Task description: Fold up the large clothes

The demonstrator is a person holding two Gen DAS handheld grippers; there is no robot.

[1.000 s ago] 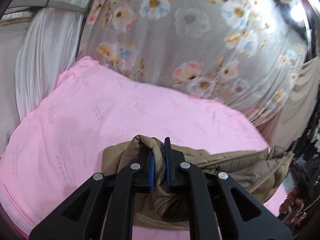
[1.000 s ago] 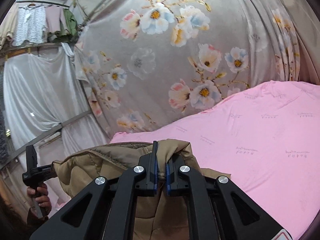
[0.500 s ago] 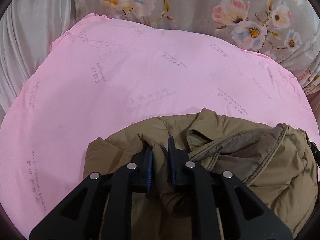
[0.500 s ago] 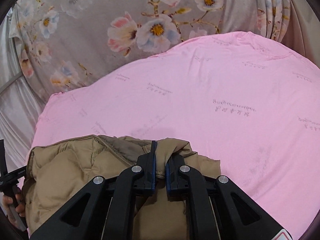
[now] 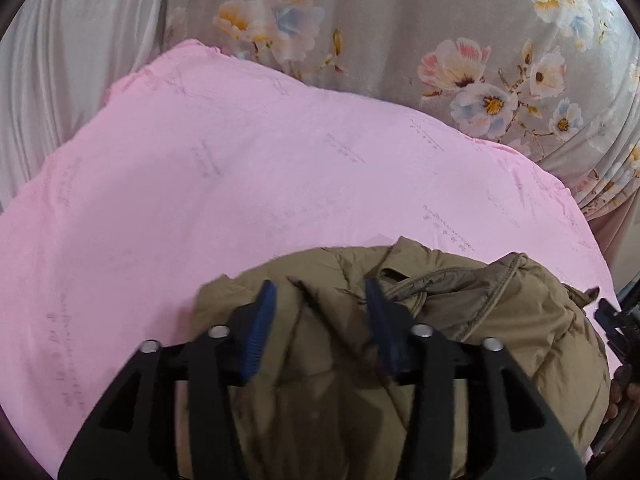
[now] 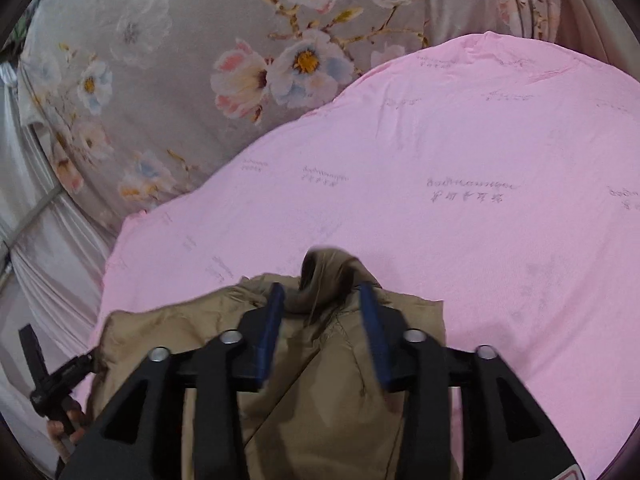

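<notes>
Both released: left gripper (image 5: 318, 300) and right gripper (image 6: 322, 304) spread over tan jacket (image 5: 500, 320), bunched on pink sheet (image 5: 240, 180) (unfolded). Next likely: spread flat, regrasp edges.

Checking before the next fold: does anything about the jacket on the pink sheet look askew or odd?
The tan jacket lies bunched in a rumpled heap on the pink sheet, not spread flat. Both the left gripper and right gripper are open over it. No tear or spill shows.
</notes>
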